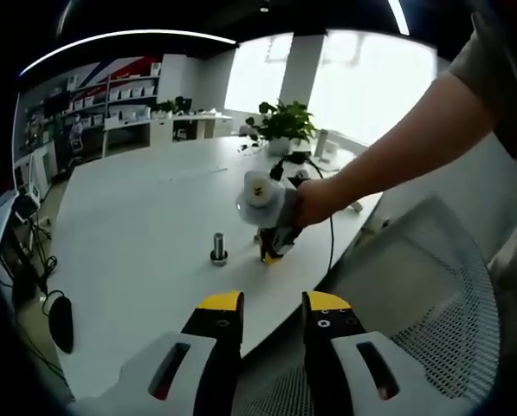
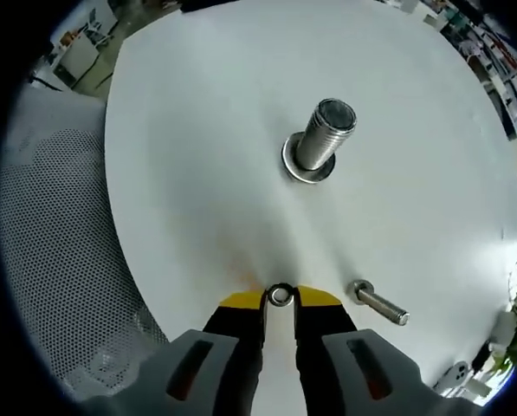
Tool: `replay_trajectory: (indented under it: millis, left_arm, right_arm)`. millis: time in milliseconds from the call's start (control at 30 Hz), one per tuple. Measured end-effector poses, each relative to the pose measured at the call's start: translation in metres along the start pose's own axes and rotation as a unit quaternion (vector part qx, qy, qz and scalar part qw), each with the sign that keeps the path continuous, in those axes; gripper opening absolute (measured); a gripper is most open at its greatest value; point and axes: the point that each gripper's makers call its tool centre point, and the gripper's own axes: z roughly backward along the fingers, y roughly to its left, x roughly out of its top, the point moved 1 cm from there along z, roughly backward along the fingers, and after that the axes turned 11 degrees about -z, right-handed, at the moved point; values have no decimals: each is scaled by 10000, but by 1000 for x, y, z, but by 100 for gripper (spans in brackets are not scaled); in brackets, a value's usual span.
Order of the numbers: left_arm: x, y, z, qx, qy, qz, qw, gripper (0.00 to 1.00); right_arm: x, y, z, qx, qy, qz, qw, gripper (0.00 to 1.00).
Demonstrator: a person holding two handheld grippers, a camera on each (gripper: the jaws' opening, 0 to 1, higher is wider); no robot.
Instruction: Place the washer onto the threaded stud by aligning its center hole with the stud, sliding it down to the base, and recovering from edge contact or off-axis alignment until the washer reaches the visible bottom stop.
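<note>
In the right gripper view a threaded stud [image 2: 326,130] stands upright on the white table [image 2: 197,130], with a flat metal ring [image 2: 308,172] around its base. A small washer [image 2: 281,295] is pinched between my right gripper's yellow tips [image 2: 281,299], low over the table and well short of the stud. In the left gripper view the stud [image 1: 218,248] stands near the table's edge. A hand holds the right gripper [image 1: 269,253] just right of it, tips down at the table. My left gripper [image 1: 273,303] is open, off the table edge, with nothing between its jaws.
A short bolt [image 2: 379,305] lies on the table right of my right gripper's tips. A grey mesh chair [image 1: 431,286] sits by the table edge and is also the mesh chair [image 2: 50,225] at left. A potted plant [image 1: 284,126] and a cable [image 1: 331,234] are farther back.
</note>
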Motion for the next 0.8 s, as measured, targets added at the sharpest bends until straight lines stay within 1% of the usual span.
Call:
replay_trajectory:
  millis: [67, 100, 167, 333, 500, 800]
  left_arm:
    - [0, 0, 0, 5, -4, 2, 10000, 25]
    - [0, 0, 0, 7, -7, 3, 10000, 25]
    - [0, 0, 0, 9, -8, 5, 10000, 25]
    - [0, 0, 0, -2, -6, -6, 10000, 25]
    - [0, -1, 0, -32, -4, -25, 10000, 25]
    - [1, -1, 0, -35, -18, -29, 10000, 25]
  right_arm:
    - [-1, 0, 2, 65, -283, -272, 9992, 14]
    - [-3, -1, 3, 147, -445, -540, 9974, 14]
    - [-5, -3, 2, 272, -556, -798, 9949, 14]
    - [-17, -9, 6, 176, -367, -734, 9965, 13]
    - [-16, -21, 19, 140, -583, -1006, 9931, 13]
    - [-14, -41, 38, -31, -719, -1086, 9915, 13]
